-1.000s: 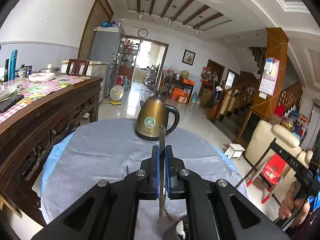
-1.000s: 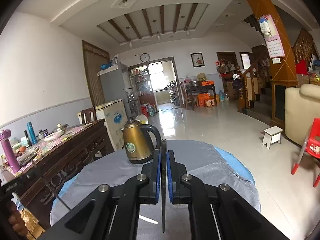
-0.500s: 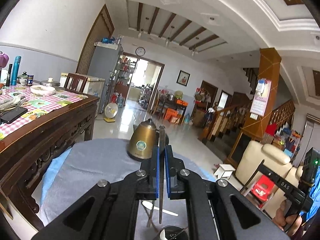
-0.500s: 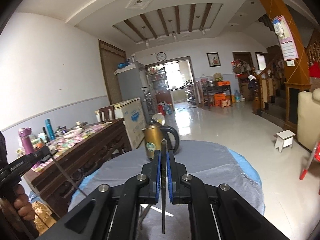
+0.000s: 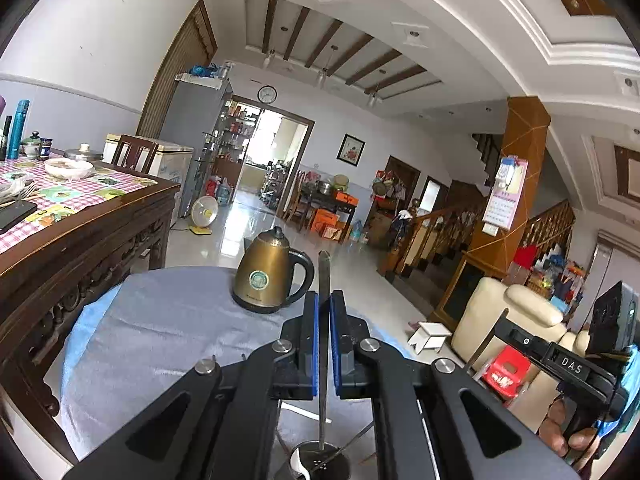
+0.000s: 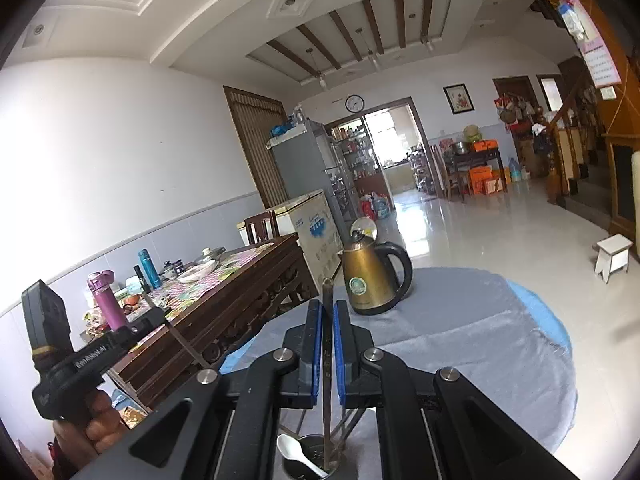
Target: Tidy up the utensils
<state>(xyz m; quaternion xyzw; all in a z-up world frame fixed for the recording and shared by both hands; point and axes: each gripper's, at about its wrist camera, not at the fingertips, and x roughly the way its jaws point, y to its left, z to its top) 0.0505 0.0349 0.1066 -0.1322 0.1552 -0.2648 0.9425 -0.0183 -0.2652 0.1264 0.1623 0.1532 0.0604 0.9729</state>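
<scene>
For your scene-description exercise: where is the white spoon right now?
In the right wrist view, the white spoon sits at the bottom centre, leaning in the metal utensil cup on the round grey-clothed table, just left of the utensil held by the right gripper.

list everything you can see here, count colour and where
kettle: 1, bronze with black handle, upright at far side of the round table
tablecloth: 1, grey over blue, covering the round table
utensil holder: 1, metal cup, near edge below the grippers
white spoon: 1, white, leaning in the holder
metal utensil: 1, silver, clamped upright in the left gripper, lower end over the holder
thin utensil: 1, dark metal, clamped in the right gripper, lower end in the holder
wooden table: 1, dark brown, checked cloth, left of the round table
stool: 1, white, on the floor
left gripper: black, blue pads, shut
right gripper: black, blue pads, shut
</scene>
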